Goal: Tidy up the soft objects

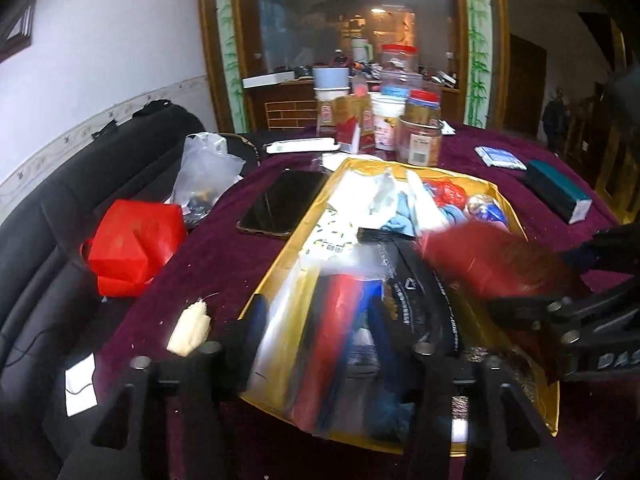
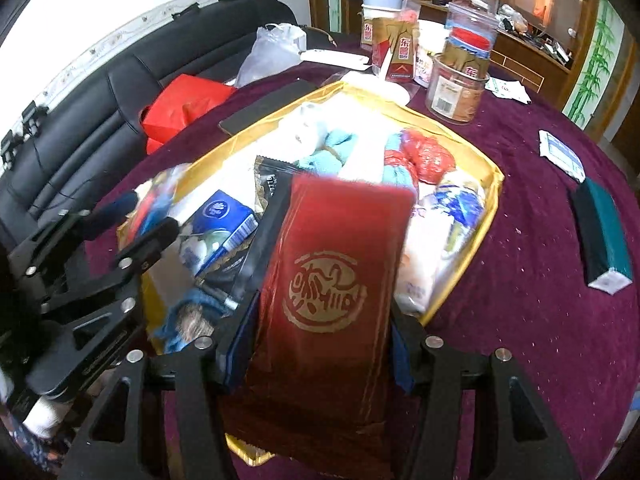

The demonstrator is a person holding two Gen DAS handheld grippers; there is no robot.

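- Yellow box (image 2: 490,184) on the bench (image 2: 520,300): already crowded with soft packets.
- Right gripper (image 2: 320,344): jaws pinching a red pouch (image 2: 336,272) above the box, not yet placed.
- Left gripper (image 1: 324,344): jaws spread, empty.

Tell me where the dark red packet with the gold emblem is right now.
In the right wrist view the dark red packet stands between the right gripper's fingers, over the near end of the yellow box, beside a black snack pouch.
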